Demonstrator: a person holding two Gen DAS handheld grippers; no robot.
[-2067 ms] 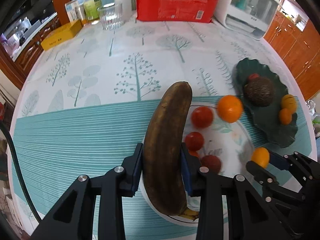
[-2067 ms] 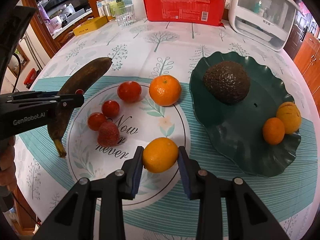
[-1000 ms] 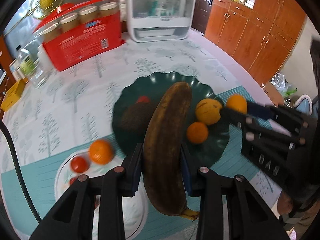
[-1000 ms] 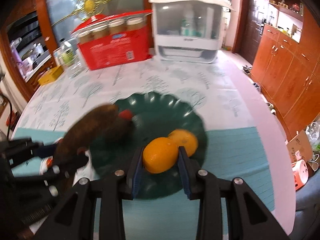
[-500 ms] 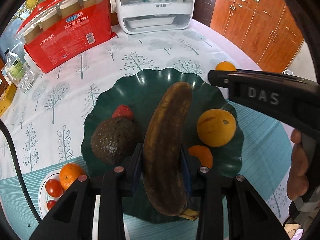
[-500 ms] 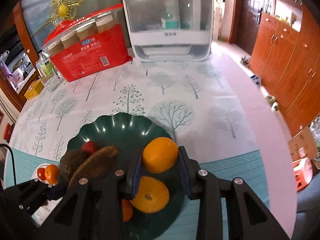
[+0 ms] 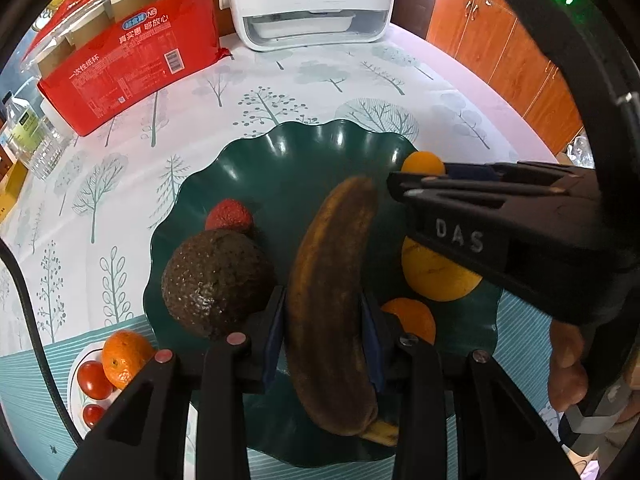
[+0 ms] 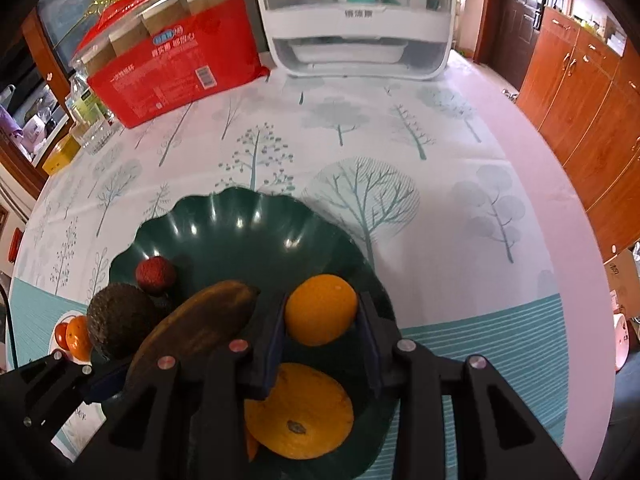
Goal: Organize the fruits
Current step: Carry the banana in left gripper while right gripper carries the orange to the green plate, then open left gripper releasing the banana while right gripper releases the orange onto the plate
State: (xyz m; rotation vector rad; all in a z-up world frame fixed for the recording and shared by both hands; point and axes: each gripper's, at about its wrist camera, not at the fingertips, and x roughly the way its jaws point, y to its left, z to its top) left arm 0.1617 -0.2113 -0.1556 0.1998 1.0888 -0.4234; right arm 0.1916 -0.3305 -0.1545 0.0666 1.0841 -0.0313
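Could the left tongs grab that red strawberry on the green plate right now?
Probably not yet. The left tongs are shut on the banana, so they have no free grip. The strawberry itself lies uncovered on the green plate, just beyond the avocado.

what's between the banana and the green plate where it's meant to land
Nothing visible. The banana hangs over a bare strip of the green plate, between the avocado and the yellow orange.
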